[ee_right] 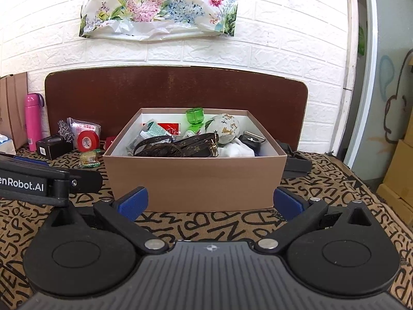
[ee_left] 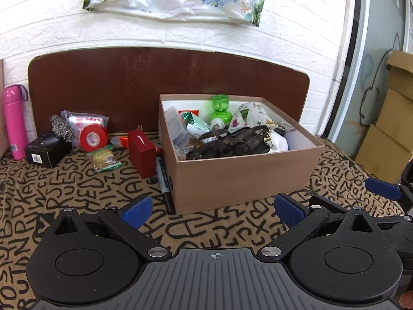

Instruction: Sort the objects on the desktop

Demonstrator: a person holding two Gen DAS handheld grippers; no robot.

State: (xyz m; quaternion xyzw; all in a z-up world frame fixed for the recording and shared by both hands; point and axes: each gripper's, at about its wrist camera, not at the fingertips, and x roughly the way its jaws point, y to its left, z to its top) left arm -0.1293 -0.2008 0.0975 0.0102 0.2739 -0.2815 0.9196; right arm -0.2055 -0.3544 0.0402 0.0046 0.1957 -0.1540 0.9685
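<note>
**Both grippers spread above the desk, box already part-filled**

Your left gripper (ee_left: pixel 213 210) hangs over the desk's front edge with its jaws spread wide and nothing between them. Your right gripper (ee_right: pixel 210 202) faces the front wall of the brown box (ee_right: pixel 193 180), jaws also wide apart and holding nothing.

The box sits toward the desk's back, against the dark board (ee_left: pixel 167 77). Inside it lie a patterned strap bag (ee_left: pixel 229 144), a green bottle (ee_left: pixel 219 111) and a white printed pouch (ee_left: pixel 251 116).

Left of the box, still on the patterned cloth (ee_left: pixel 77 188), you have a red box (ee_left: pixel 142 152), a black marker (ee_left: pixel 164 180) touching the box's left wall, a red tape roll (ee_left: pixel 93 136), a steel scourer (ee_left: pixel 62 128), a black box (ee_left: pixel 47 149) and a green packet (ee_left: pixel 104 159). A pink flask (ee_left: pixel 14 122) stands upright at the back-left corner.
</note>
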